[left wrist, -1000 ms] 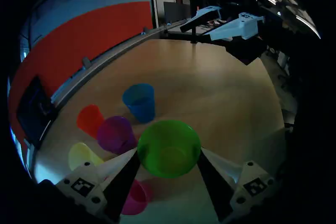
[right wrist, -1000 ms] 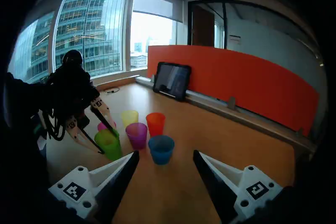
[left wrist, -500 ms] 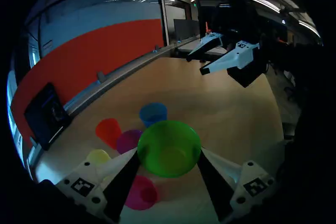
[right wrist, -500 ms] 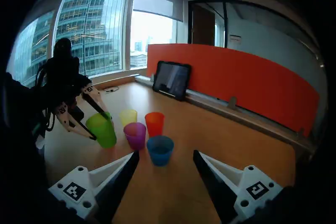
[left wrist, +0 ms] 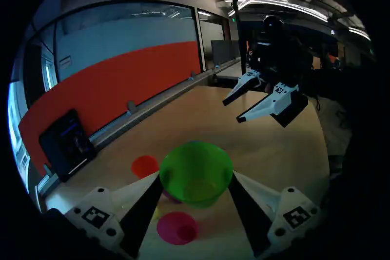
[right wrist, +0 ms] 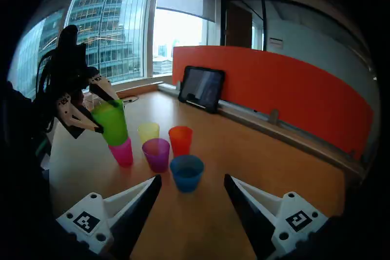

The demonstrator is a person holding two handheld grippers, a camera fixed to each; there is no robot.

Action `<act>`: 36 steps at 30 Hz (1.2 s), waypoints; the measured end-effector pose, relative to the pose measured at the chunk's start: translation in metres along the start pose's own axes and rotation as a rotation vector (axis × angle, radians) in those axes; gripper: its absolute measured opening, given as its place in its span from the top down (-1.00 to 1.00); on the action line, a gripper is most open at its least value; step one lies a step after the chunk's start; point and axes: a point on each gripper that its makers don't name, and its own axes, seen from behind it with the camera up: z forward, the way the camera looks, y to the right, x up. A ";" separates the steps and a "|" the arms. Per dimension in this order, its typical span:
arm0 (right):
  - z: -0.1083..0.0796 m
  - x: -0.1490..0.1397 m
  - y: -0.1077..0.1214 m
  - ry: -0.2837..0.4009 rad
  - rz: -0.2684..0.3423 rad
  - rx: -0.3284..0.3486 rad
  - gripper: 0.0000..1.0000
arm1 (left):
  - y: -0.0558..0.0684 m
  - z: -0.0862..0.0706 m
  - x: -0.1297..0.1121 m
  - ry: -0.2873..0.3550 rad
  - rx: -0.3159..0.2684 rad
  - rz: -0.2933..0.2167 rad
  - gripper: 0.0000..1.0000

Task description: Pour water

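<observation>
My left gripper (left wrist: 195, 182) is shut on a green cup (left wrist: 196, 173), held up in the air. In the right gripper view that green cup (right wrist: 111, 121) hangs just above a pink cup (right wrist: 122, 153), with the left gripper (right wrist: 97, 106) around it. On the wooden table (right wrist: 273, 162) stand a yellow cup (right wrist: 148, 132), an orange cup (right wrist: 180, 140), a purple cup (right wrist: 156, 153) and a blue cup (right wrist: 186, 172). My right gripper (right wrist: 191, 187) stands open just short of the blue cup, nothing between its fingers. The left gripper view shows the pink cup (left wrist: 177, 227), the orange cup (left wrist: 144, 166) and the right gripper (left wrist: 234, 109) farther off.
A dark tablet (right wrist: 201, 89) leans near the orange partition (right wrist: 292, 84) along the table's far side. Large windows (right wrist: 112, 30) lie behind the left gripper. A person (left wrist: 278, 60) in dark clothes holds the right gripper.
The left gripper has lifted the green cup from the table beside the others to above the pink cup. The right gripper has hardly moved.
</observation>
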 end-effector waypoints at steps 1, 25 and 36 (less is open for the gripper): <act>0.002 0.000 -0.001 -0.001 0.000 0.002 -0.99 | -0.001 -0.001 0.002 0.007 0.003 0.000 -0.76; 0.048 -0.014 -0.012 -0.042 -0.005 0.047 -0.99 | -0.038 -0.042 0.044 0.185 0.082 -0.065 -0.76; 0.073 -0.031 -0.013 -0.085 0.010 0.056 -0.99 | -0.048 -0.054 0.052 0.222 0.109 -0.055 -0.77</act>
